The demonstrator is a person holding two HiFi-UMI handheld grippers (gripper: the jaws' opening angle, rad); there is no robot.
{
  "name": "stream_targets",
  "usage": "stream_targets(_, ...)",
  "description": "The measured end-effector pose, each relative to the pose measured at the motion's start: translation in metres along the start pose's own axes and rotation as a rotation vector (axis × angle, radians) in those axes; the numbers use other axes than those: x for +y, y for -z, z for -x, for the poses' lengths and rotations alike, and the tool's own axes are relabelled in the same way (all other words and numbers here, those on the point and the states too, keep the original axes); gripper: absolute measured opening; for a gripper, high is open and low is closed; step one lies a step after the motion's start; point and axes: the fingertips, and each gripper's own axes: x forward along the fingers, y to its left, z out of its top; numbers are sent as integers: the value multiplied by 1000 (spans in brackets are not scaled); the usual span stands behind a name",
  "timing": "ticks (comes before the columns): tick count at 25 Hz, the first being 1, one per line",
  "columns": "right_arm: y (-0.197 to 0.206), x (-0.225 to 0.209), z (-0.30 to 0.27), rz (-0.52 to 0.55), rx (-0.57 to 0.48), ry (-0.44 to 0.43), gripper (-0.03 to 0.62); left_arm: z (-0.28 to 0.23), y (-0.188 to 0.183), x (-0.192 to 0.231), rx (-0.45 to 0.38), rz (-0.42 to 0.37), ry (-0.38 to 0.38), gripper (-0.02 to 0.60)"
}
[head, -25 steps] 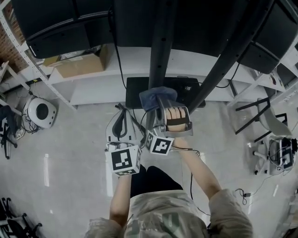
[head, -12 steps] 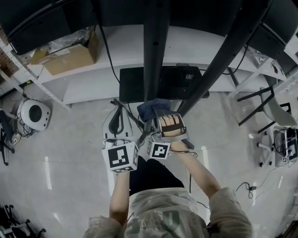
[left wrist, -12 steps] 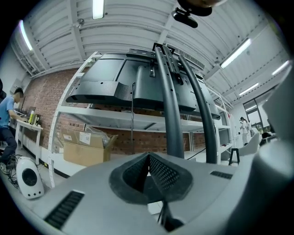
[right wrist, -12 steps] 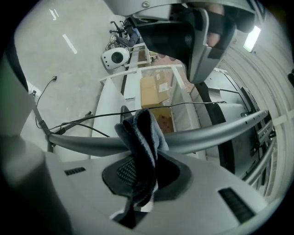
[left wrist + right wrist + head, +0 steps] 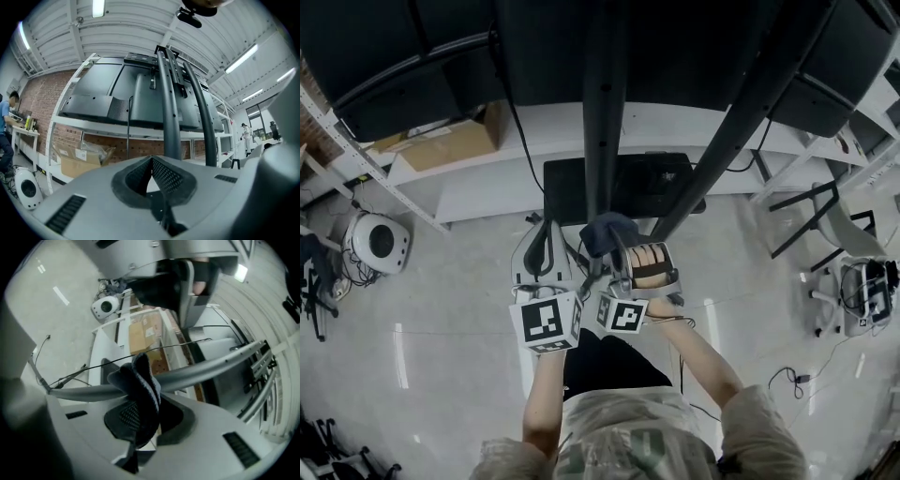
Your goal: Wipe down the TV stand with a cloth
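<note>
**Head view, read left to right.** At far left a white round appliance (image 5: 375,242) sits on the floor, its cables too tangled to make out. A cardboard box (image 5: 450,141) lies on the white shelf (image 5: 487,192), partly cut off by the dark screens above.

At lower centre hangs the left gripper (image 5: 542,232); the hand holding it is hidden behind its marker cube. In the left gripper view its pads (image 5: 166,176) meet at the tips with nothing between them.

Just to the right, the TV stand (image 5: 605,112) runs out of the top edge (its head is cut off). The foot of its central pole is hidden behind the cloth (image 5: 607,232).

One second ago the cloth overlapped the black base plate (image 5: 572,183). We now find it lower in the frame, at the plate's near edge.

The right gripper (image 5: 617,246) is clamped on the cloth (image 5: 138,394), which presses against a grey tube of the stand (image 5: 211,363). At far right a chair (image 5: 839,239) is only partly in view.
</note>
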Motion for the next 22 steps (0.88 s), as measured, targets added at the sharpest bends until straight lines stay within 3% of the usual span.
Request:
stream_targets(6, -31, -224, 40, -331, -69, 181, 57, 7, -142, -23, -52, -34, 6, 15)
stream_targets(11, -46, -351, 87, -723, -174, 168, 57, 25, -251, -47, -120, -62, 15, 15)
stream_targets(16, -46, -403, 142, -953, -300, 157, 57, 59, -301, -72, -164, -68, 43, 15)
stream_targets(19, -39, -396, 168, -1169, -333, 115, 57, 78, -299, -83, -152, -76, 57, 15)
stream_targets(22, -32, -382, 183, -1251, -332, 50, 57, 93, -296, -91, -147, -58, 72, 15)
